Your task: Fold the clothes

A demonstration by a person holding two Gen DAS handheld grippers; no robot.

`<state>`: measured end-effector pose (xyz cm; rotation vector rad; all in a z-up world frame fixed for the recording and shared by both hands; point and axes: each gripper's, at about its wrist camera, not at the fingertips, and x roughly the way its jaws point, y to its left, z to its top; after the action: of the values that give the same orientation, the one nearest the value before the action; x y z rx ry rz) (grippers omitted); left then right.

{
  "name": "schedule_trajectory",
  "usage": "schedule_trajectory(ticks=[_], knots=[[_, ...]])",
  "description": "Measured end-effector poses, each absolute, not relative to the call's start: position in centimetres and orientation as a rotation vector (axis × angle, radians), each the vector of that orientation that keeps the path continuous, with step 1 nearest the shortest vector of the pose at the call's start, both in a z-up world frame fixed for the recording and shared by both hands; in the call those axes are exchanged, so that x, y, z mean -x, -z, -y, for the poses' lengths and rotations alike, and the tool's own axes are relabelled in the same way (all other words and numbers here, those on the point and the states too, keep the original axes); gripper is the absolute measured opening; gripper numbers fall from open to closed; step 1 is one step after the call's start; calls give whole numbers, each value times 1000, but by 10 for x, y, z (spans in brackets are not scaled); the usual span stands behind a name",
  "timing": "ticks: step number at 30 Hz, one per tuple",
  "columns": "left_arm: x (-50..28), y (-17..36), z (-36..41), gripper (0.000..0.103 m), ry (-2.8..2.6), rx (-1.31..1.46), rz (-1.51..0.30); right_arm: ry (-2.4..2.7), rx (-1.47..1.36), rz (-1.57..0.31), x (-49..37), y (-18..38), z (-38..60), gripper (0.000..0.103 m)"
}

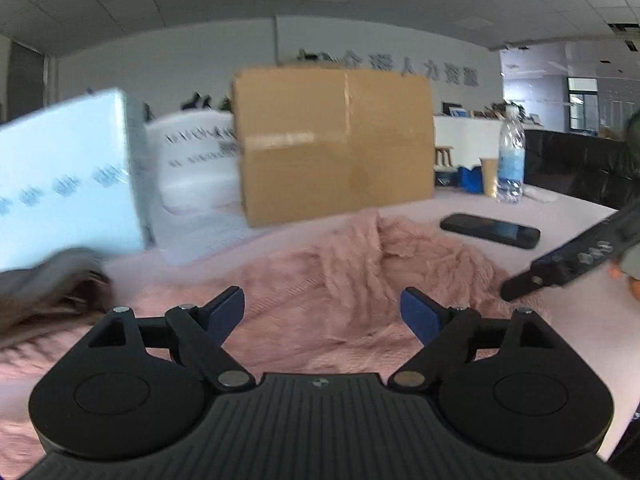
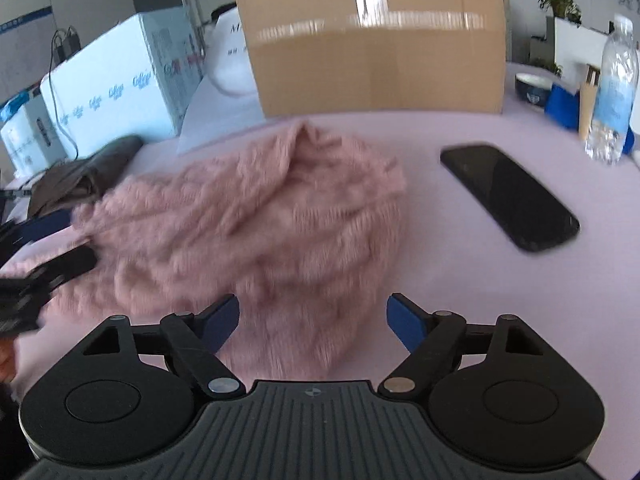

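Left gripper (image 1: 322, 312) hangs low over the pink fuzzy sweater (image 1: 328, 280), jaws spread wide with nothing between them. The sweater lies rumpled on the pale pink counter (image 1: 580, 320). In from the right comes the right gripper (image 1: 560, 268), its black tip right at the sweater's right edge; contact is hard to call. Far behind stands a cardboard box (image 1: 334, 140), with a light blue carton (image 1: 68, 180) to its left and a white bag (image 1: 196, 160) between them. A black phone (image 1: 490, 230) lies flat to the right. Beyond it, a water bottle (image 1: 511, 156) beside a paper cup (image 1: 489, 176). Grey cloth (image 1: 48, 292) is bunched near left.
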<state>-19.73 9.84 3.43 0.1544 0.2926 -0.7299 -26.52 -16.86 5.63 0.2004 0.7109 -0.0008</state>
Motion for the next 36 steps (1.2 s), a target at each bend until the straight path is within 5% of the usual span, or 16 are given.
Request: schedule_trajectory(ticks=[7,9,11,13,14,21,36], knots=[[168,-24,-109,84,858,7,-465,-96,-87,-655,298,-39,134,83],[157,-20,-110,84,823,50,-532,-57,8,-584,302,-29,112,77],[149,-16,-114,84,800,97,-578,-55,44,-519,303,-24,102,42],[148,-14,-121,84,814,153,-577,-26,54,-467,306,-22,96,16],[146,-12,-126,84,819,193,-583,6,59,-441,309,-21,94,11],[139,-15,-133,86,847,242,-604,37,-27,-310,323,-44,103,1],[140,-13,-139,89,858,280,-598,129,89,-233,369,-69,72,1]])
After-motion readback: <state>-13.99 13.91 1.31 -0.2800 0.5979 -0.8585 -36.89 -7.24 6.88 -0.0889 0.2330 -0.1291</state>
